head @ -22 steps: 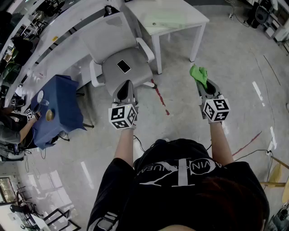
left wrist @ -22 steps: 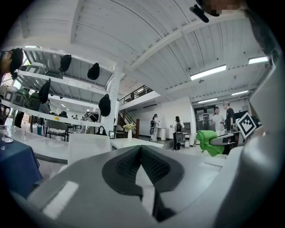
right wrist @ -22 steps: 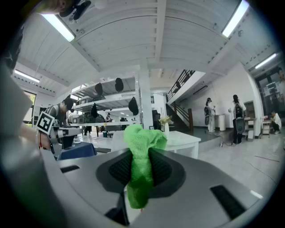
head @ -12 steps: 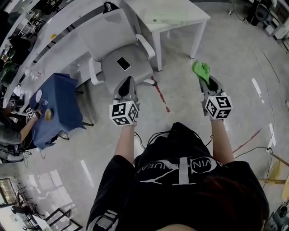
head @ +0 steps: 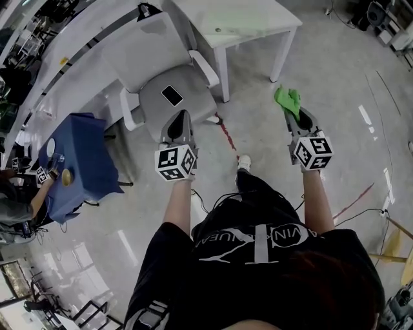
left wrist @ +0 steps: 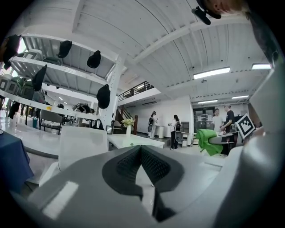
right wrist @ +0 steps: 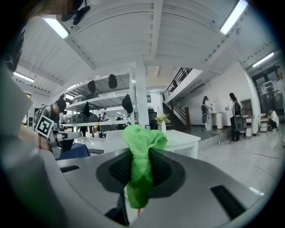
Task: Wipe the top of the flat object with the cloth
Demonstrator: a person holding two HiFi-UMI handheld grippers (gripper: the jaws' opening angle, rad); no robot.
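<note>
The left gripper (head: 180, 120) is pressed together and empty. The right gripper (head: 292, 117) pinches the green cloth (head: 286, 100). Step in hand: approach. The flat object (head: 171, 95) lies mid-seat on the chair (head: 195, 111) ahead, unwiped. Next, probably carry the cloth left and lower it onto its top.

We've got a grey office chair (head: 193, 93) tucked by a small white table (head: 239, 19), with a long white counter (head: 77, 58) running behind it. Off to the left is a table draped in blue (head: 84, 155) carrying a white dish (head: 50, 147) and a small round yellowish thing (head: 67, 174). A red tape line (head: 227, 136) crosses the shiny floor. Further back we can spot a vase of flowers (left wrist: 128, 125), shelves (left wrist: 67, 67) hung with dark caps (left wrist: 93, 59), a staircase (right wrist: 178, 84) and a few people standing (left wrist: 152, 124).
</note>
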